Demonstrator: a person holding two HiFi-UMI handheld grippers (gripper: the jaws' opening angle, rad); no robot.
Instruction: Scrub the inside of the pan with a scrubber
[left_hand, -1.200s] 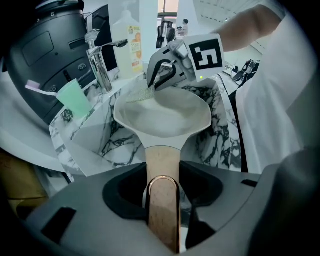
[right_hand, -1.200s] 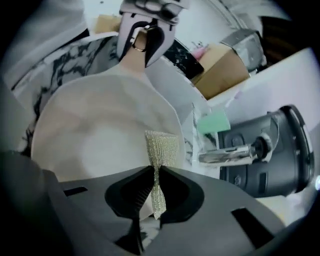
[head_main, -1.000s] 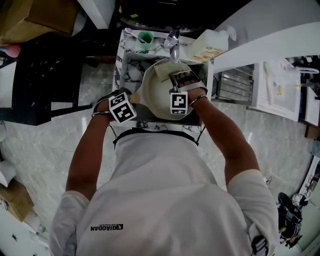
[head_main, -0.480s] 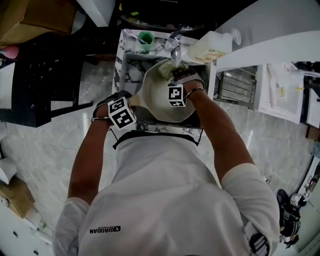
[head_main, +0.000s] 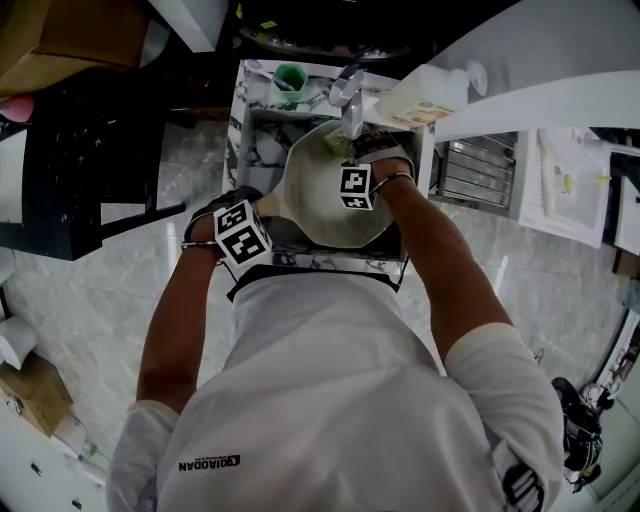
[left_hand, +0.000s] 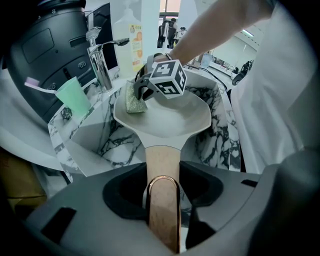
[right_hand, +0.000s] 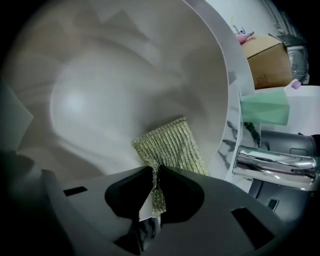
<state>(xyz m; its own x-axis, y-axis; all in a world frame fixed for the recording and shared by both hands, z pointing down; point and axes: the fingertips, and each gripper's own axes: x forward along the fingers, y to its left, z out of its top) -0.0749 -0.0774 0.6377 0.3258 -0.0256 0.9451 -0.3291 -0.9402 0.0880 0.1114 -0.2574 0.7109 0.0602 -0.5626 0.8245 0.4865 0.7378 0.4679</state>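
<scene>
A cream pan (head_main: 318, 210) with a wooden handle (left_hand: 162, 162) sits tilted over the marble sink (head_main: 258, 150). My left gripper (head_main: 264, 208) is shut on that handle, and the handle's copper loop lies between its jaws (left_hand: 162, 187). My right gripper (head_main: 347, 152) is inside the pan at its far rim, below the faucet. It is shut on a yellow-green mesh scrubber (right_hand: 170, 145), pinched at one edge (right_hand: 155, 176). The scrubber (left_hand: 134, 103) lies pressed flat against the pan's inner wall (right_hand: 115, 85). The pan's inside looks pale and bare.
A chrome faucet (head_main: 348, 92) hangs over the pan's far rim (left_hand: 100, 60). A green cup (head_main: 290, 75) with a toothbrush stands at the sink's back left (left_hand: 74, 97). A soap bottle (head_main: 420, 92) is at the back right. A dark appliance (left_hand: 45, 45) stands behind the faucet.
My right gripper slid the scrubber from the pan's middle up to its far rim by the faucet. The left gripper kept its hold on the handle, hardly moving.
</scene>
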